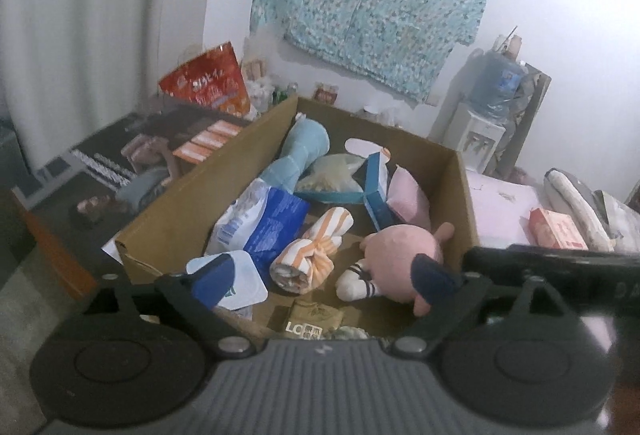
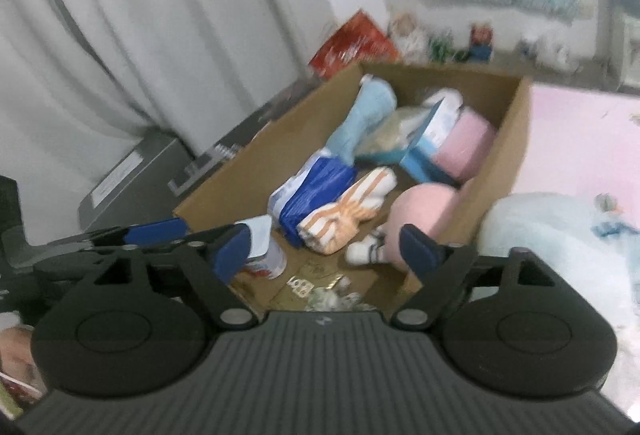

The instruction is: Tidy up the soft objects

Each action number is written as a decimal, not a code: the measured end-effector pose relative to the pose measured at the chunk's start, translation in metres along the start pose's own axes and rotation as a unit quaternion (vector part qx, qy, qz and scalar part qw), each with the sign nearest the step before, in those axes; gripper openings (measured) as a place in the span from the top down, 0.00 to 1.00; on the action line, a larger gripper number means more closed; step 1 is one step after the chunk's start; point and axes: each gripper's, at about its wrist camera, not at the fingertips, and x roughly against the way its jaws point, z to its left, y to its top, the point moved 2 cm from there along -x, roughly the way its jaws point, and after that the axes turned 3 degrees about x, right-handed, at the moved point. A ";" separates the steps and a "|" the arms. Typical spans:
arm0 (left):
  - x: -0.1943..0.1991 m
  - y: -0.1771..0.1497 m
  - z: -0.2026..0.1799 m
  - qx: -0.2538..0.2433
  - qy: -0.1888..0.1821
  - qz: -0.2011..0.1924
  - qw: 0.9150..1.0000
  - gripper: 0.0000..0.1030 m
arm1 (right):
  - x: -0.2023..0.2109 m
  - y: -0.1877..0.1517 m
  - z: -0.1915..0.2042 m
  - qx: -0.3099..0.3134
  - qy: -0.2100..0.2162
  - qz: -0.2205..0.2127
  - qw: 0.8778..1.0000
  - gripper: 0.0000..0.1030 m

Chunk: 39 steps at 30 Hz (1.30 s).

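Observation:
An open cardboard box [image 1: 192,195] [image 2: 256,155] holds soft things. Among them are a pink plush doll [image 1: 400,251] [image 2: 424,211] in striped socks, an orange-striped rolled towel [image 1: 312,251] [image 2: 348,215], a light blue plush [image 1: 300,151] [image 2: 364,115], a pink cushion [image 1: 408,199] [image 2: 468,147] and a blue-and-white bag [image 1: 264,223] [image 2: 316,191]. My left gripper [image 1: 323,277] hangs open above the box's near end, holding nothing. My right gripper [image 2: 326,247] is open beside it, also bare. One of the left gripper's blue fingers [image 2: 156,229] shows in the right wrist view.
A white tub [image 1: 236,275] [image 2: 268,255] and a teal carton [image 1: 376,187] also lie in the box. A pale blue fluffy plush [image 2: 560,235] rests right of the box on a pink surface [image 2: 580,139]. Left are curtains, a grey case [image 2: 132,179] and a red snack bag [image 1: 208,83].

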 end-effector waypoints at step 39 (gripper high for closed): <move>0.042 -0.025 -0.006 -0.025 0.055 0.015 0.998 0.00 | 0.110 -0.071 -0.006 0.119 -0.354 -0.067 0.925 0.01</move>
